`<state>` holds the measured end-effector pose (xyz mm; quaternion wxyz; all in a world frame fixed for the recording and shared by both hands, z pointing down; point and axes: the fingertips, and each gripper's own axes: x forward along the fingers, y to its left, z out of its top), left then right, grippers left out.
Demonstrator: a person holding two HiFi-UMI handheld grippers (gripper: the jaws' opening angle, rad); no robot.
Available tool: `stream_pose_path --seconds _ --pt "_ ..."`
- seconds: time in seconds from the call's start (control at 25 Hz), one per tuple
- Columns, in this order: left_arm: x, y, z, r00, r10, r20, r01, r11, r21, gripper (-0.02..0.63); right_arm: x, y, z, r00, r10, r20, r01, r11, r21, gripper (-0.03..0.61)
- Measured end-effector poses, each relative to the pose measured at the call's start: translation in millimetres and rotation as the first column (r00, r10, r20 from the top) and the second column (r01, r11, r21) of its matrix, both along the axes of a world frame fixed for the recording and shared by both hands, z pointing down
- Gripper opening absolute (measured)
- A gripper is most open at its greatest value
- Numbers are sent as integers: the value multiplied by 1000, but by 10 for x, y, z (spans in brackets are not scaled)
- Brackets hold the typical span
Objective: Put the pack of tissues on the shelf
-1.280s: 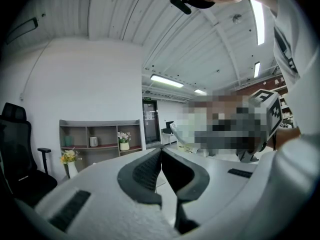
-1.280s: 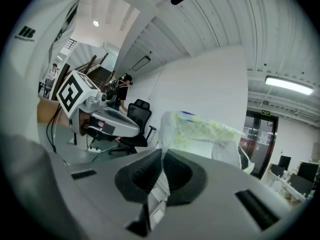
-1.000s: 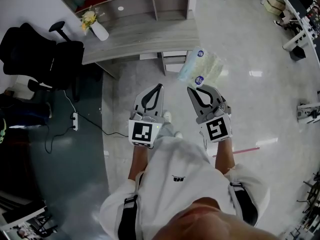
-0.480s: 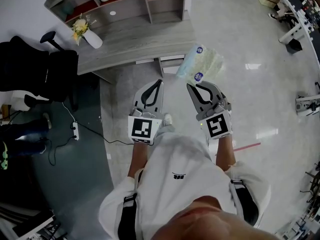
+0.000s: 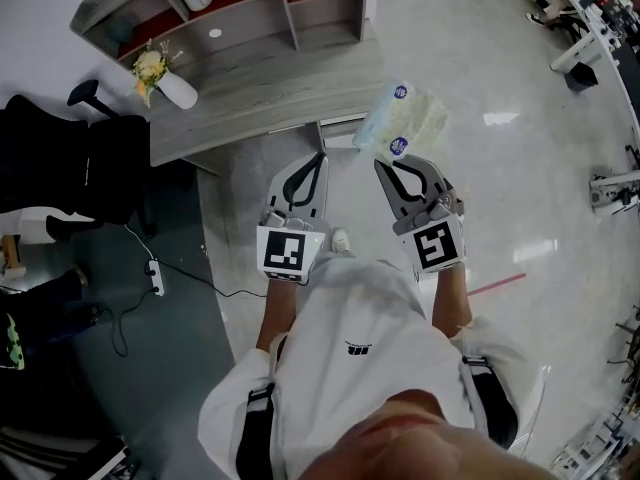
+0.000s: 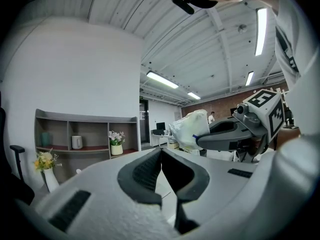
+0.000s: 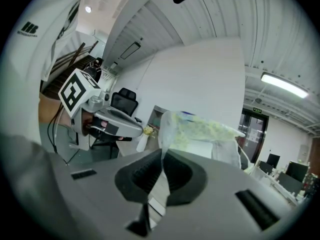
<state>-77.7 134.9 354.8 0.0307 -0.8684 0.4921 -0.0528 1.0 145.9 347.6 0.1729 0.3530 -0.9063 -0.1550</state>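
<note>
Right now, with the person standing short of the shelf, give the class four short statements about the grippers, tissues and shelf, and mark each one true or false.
1. The right gripper is shut on the pack of tissues. True.
2. The left gripper holds a cup. False: its jaws are together with nothing between them.
3. The pack of tissues lies on the shelf. False: it hangs in the air from the right gripper.
4. A vase of yellow flowers stands left of the pack in the head view. True.
</note>
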Motion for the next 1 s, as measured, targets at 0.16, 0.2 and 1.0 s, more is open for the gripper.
stream_pose_path --seconds 0.16,0.2,1.0 --pt "-56 -120 56 999 34 -10 -34 999 -6 26 -83 -94 49 1000 28 -14 -28 1000 -4 26" --pt "-68 -154 74 999 41 -12 -41 999 -8 26 -100 -118 63 999 34 -17 -34 999 -4 26" --pt "4 -731 186 997 79 -21 -80 996 -40 26 -57 -648 142 997 73 -34 -74 997 -19 26"
